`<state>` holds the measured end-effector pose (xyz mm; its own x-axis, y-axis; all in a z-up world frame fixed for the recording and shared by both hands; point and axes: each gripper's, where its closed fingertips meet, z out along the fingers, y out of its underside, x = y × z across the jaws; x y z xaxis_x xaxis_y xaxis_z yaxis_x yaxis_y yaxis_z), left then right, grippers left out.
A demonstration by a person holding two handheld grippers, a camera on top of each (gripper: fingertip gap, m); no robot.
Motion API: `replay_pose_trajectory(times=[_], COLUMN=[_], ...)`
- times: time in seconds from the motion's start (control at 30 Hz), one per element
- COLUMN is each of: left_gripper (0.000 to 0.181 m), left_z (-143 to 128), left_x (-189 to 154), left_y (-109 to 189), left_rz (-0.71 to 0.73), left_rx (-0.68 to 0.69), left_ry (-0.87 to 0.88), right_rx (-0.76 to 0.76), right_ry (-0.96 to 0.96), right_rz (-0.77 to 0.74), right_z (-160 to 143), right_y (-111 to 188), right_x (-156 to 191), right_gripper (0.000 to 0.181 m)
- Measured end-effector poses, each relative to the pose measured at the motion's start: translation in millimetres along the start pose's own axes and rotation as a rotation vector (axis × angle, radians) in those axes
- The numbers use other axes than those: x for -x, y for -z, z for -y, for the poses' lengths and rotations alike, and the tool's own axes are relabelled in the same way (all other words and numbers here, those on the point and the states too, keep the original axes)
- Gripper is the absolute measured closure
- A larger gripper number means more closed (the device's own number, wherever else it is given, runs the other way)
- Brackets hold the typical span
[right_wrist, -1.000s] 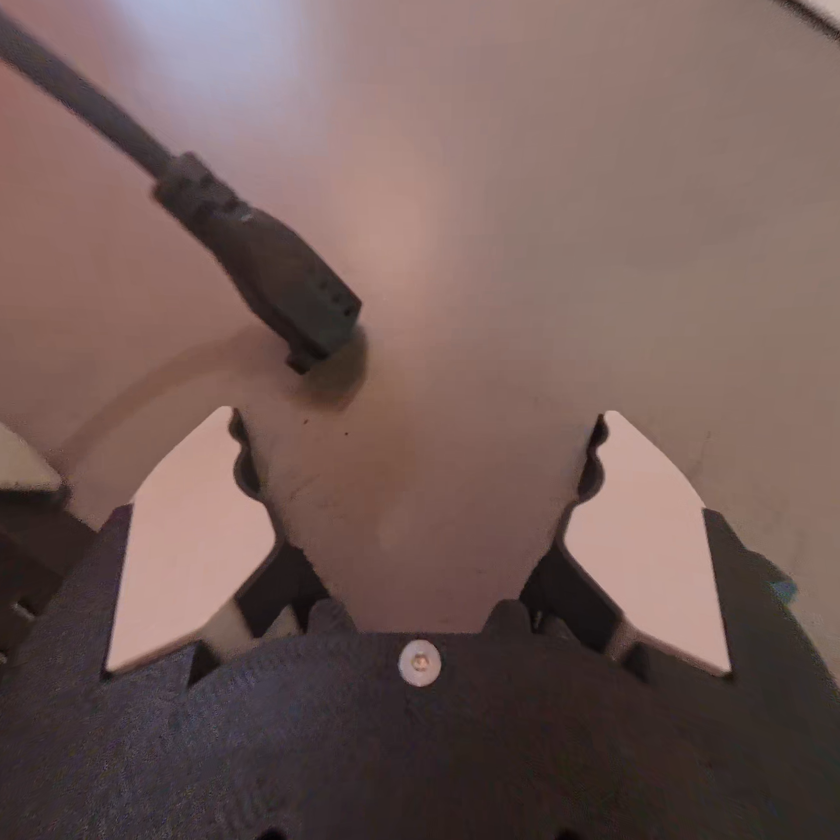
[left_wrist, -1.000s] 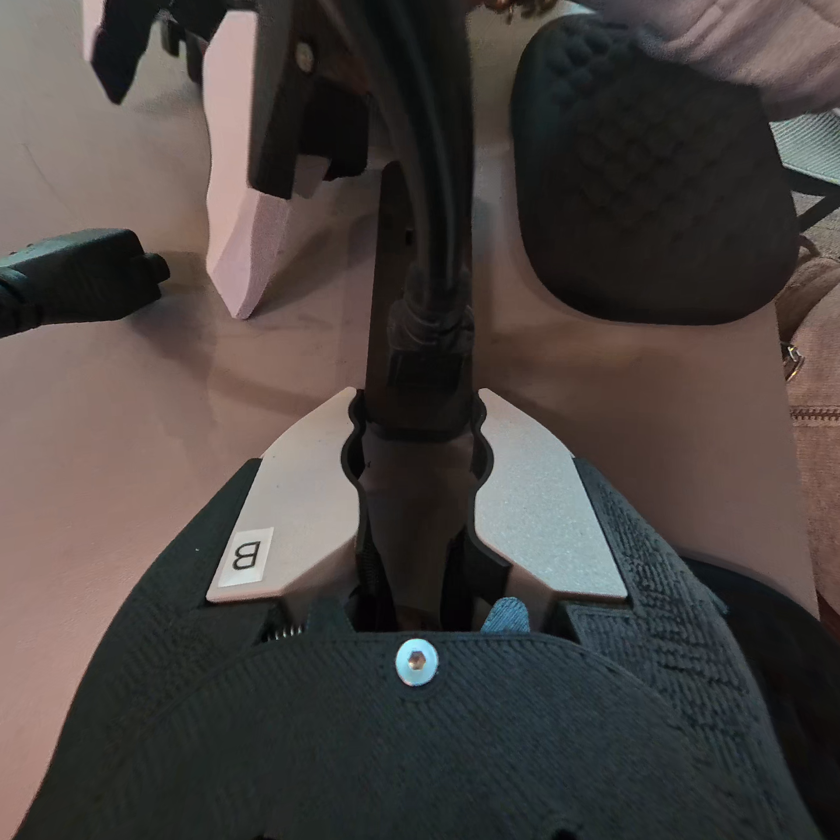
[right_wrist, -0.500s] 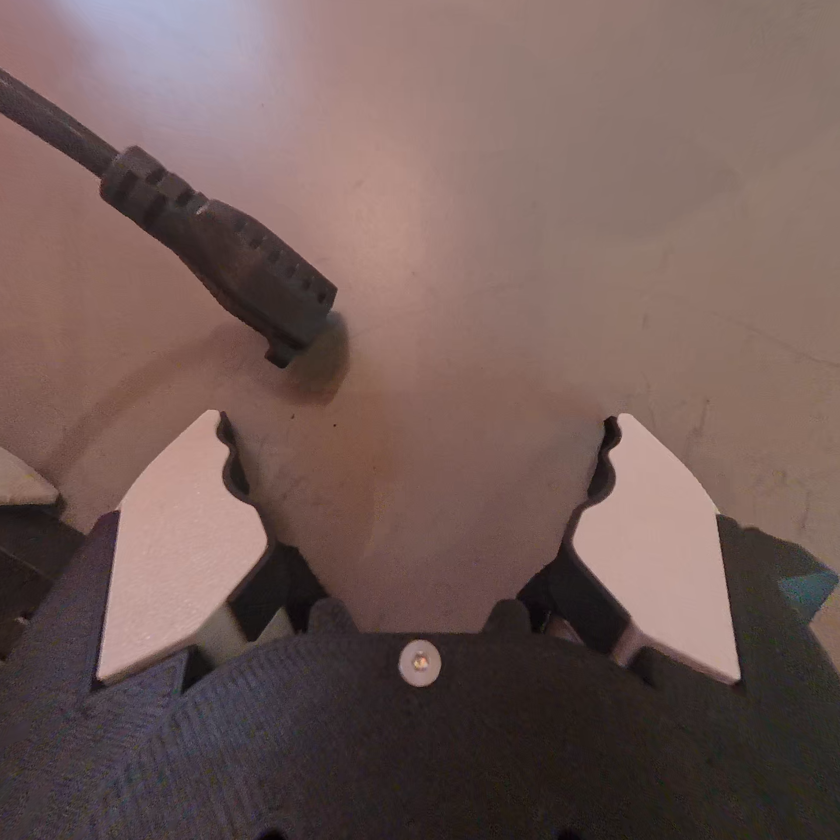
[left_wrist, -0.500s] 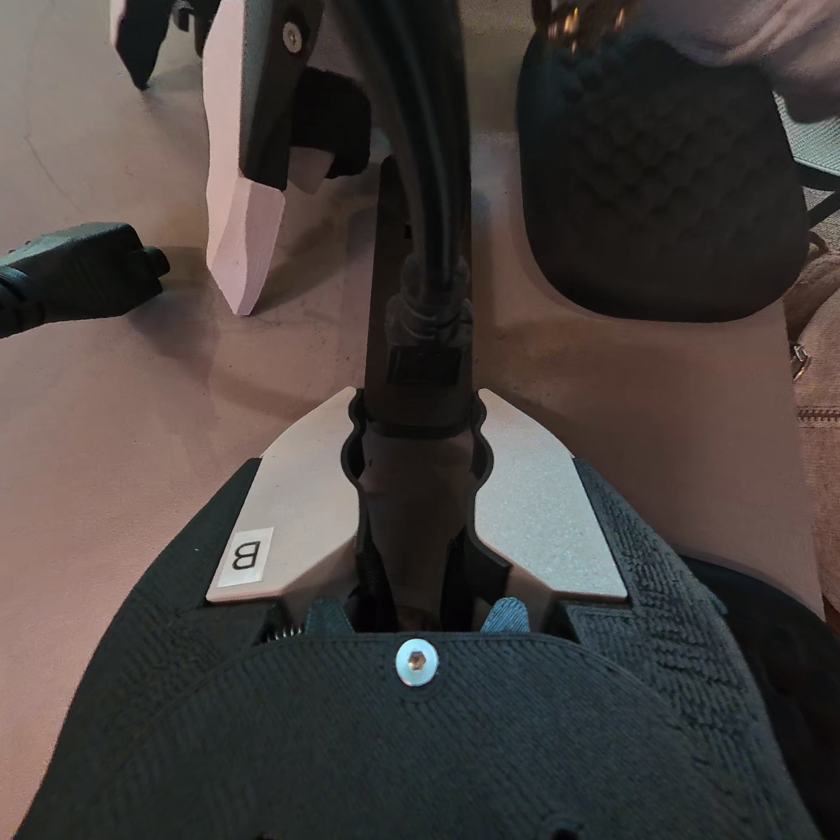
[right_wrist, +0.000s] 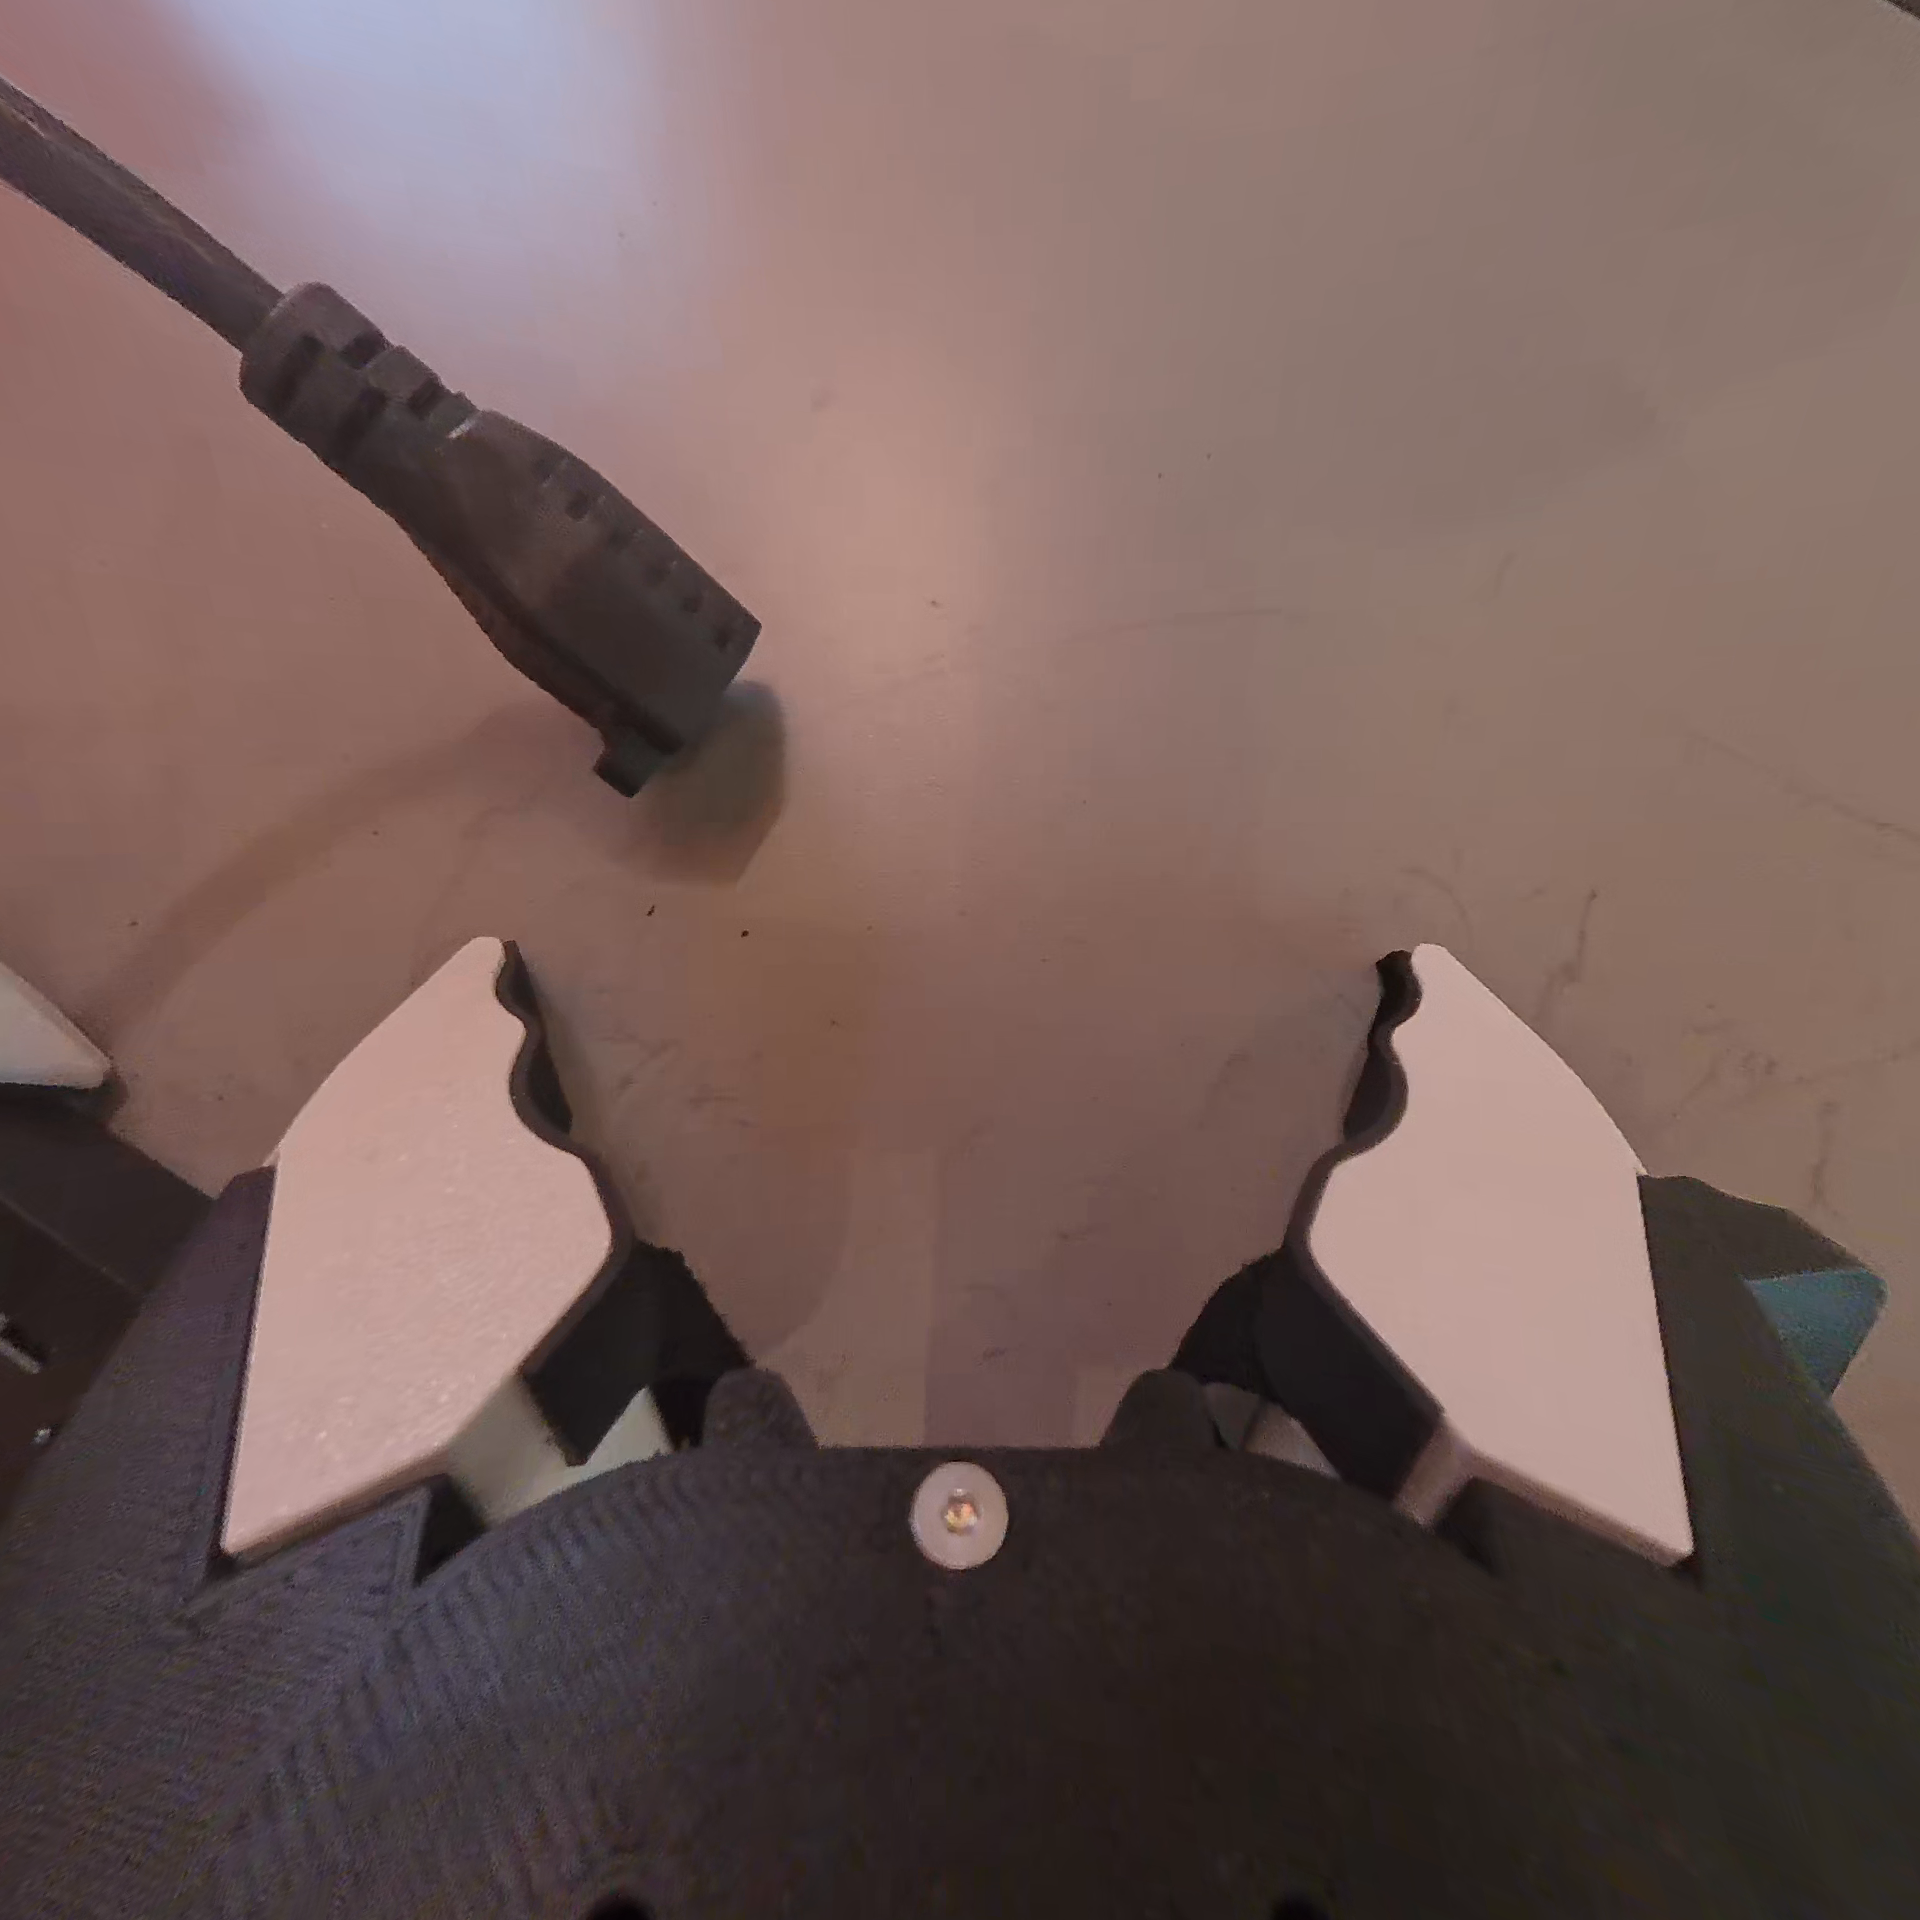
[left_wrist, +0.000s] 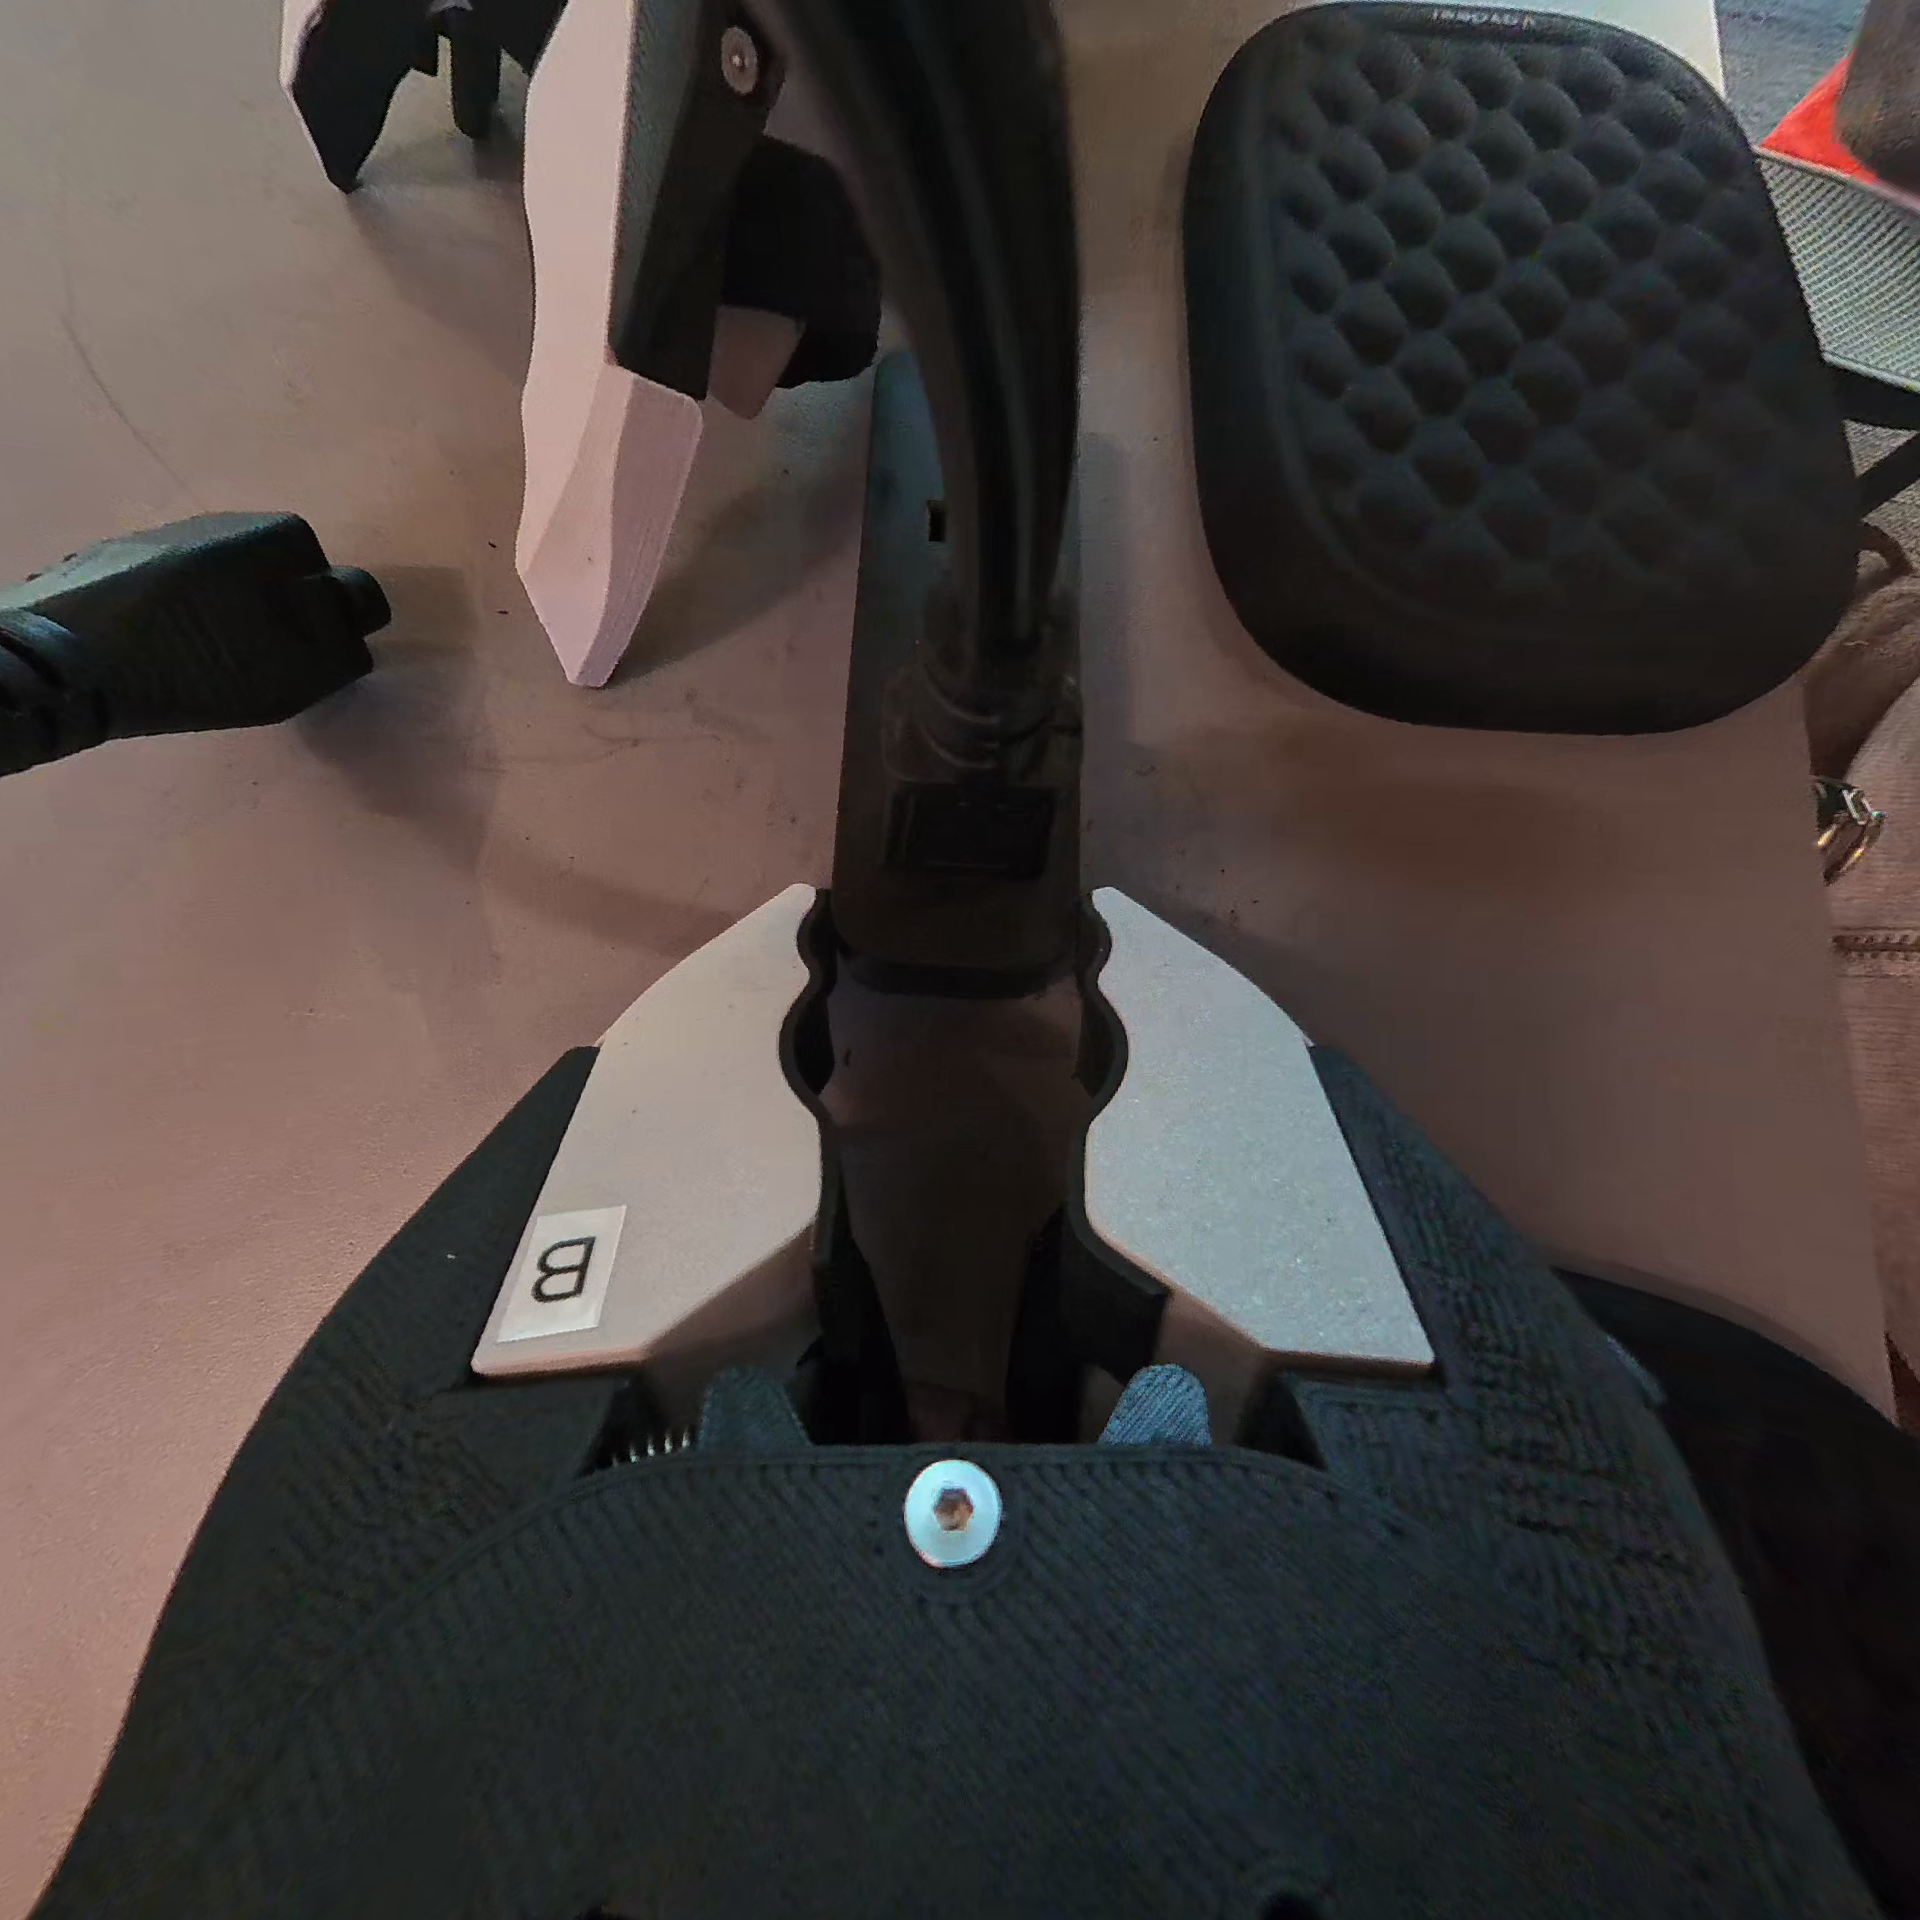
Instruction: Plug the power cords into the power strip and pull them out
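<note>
The left hand-held gripper (left_wrist: 951, 925) is closed narrowly around the near end of the black power strip (left_wrist: 894, 727), its pale fingers (left_wrist: 707, 1143) pressing both sides; the strip lies on the pinkish counter (left_wrist: 260, 987) and runs away from the camera; a black plug (left_wrist: 971, 821) sits in the strip just past the fingertips, its cords (left_wrist: 987, 312) rising upward; a loose black plug (right_wrist: 561, 551) lies apart on the counter to the left, its cord (right_wrist: 104, 197) leading off the frame; the right hand-held gripper (right_wrist: 951, 997) hovers near that plug with its jaws spread wide and holding nothing; a black quilted pad (left_wrist: 1507, 364) rests at the counter's right side
</note>
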<state>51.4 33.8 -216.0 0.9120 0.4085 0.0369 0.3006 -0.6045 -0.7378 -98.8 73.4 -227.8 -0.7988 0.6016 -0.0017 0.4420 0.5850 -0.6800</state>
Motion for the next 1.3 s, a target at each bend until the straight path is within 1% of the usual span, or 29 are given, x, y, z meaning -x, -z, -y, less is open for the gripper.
replay_pose_trajectory(times=[1.2,1.3], left_gripper=[0.137,0.137], left_z=[-0.5,-0.5], left_x=[-0.2,-0.1], left_y=[0.1,0.1], left_rz=[0.012,0.015], left_rx=[0.002,0.002], left_ry=[-0.01,-0.013], right_rx=[0.0,0.004], right_ry=[0.0,0.023], right_rz=[0.0,0.022], right_z=[-0.2,2.0], right_y=[-0.1,-2.1], right_x=[0.0,0.0], right_gripper=[0.035,0.035])
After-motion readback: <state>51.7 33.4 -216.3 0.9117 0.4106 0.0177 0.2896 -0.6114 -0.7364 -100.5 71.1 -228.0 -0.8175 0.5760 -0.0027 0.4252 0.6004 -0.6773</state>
